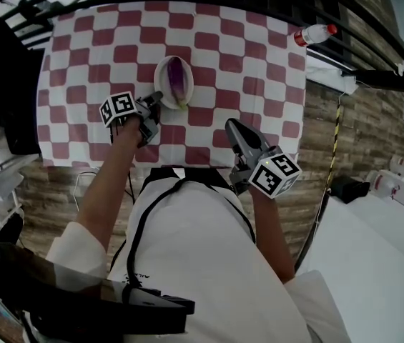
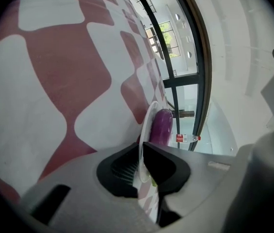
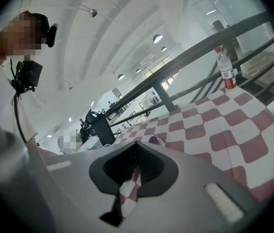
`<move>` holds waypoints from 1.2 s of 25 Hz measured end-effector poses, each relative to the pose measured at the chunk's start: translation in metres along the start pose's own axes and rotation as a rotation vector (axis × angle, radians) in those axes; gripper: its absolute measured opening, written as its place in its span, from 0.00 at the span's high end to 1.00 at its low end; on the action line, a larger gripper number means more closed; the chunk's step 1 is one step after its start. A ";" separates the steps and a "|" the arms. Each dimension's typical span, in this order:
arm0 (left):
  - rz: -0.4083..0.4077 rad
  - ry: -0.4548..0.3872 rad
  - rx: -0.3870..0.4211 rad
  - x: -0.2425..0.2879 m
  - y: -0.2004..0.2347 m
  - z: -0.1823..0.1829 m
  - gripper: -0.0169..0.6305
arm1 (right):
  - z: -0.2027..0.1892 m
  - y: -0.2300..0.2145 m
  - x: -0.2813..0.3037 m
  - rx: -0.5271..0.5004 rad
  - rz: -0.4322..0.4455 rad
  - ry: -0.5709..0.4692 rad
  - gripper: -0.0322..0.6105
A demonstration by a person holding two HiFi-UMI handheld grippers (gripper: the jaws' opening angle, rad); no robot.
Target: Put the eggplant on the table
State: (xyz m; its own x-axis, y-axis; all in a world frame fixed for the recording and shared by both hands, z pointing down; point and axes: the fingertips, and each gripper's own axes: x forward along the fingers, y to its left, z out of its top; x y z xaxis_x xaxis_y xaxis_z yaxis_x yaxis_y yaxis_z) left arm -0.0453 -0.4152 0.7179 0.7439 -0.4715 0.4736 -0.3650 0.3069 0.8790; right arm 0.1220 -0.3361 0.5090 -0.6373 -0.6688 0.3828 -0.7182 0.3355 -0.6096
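You are standing at a table (image 1: 296,84) spread with a red-and-white checked cloth (image 1: 259,63), on a floor (image 1: 316,170) of wood-look planks. A black metal railing (image 3: 209,46) runs along the table's far side, and a clear bottle (image 1: 314,34) with a red cap and label sits at the table's far right corner, close to that railing. To your right a yellow-and-black striped strip (image 1: 336,131) runs down by the floor, with a broad white surface (image 1: 373,263) beyond it. Past the railing you look into a large, bright hall with a white ceiling (image 3: 127,28) set with round lights (image 3: 157,38) and tall windows (image 2: 168,33) letting in daylight.
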 end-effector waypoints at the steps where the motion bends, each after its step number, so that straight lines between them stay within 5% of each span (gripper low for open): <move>1: 0.006 -0.003 -0.002 0.000 0.001 0.000 0.92 | 0.000 0.001 -0.001 0.001 -0.001 -0.003 0.94; 30: 0.039 -0.019 0.121 -0.037 -0.002 0.003 0.79 | -0.003 0.022 -0.032 -0.013 -0.020 -0.070 0.94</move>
State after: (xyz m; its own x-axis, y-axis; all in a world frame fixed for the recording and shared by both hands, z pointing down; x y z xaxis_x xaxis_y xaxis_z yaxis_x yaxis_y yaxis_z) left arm -0.0740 -0.4009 0.6983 0.7176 -0.4770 0.5076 -0.4592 0.2240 0.8596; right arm 0.1256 -0.3054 0.4852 -0.6017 -0.7202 0.3454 -0.7347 0.3294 -0.5931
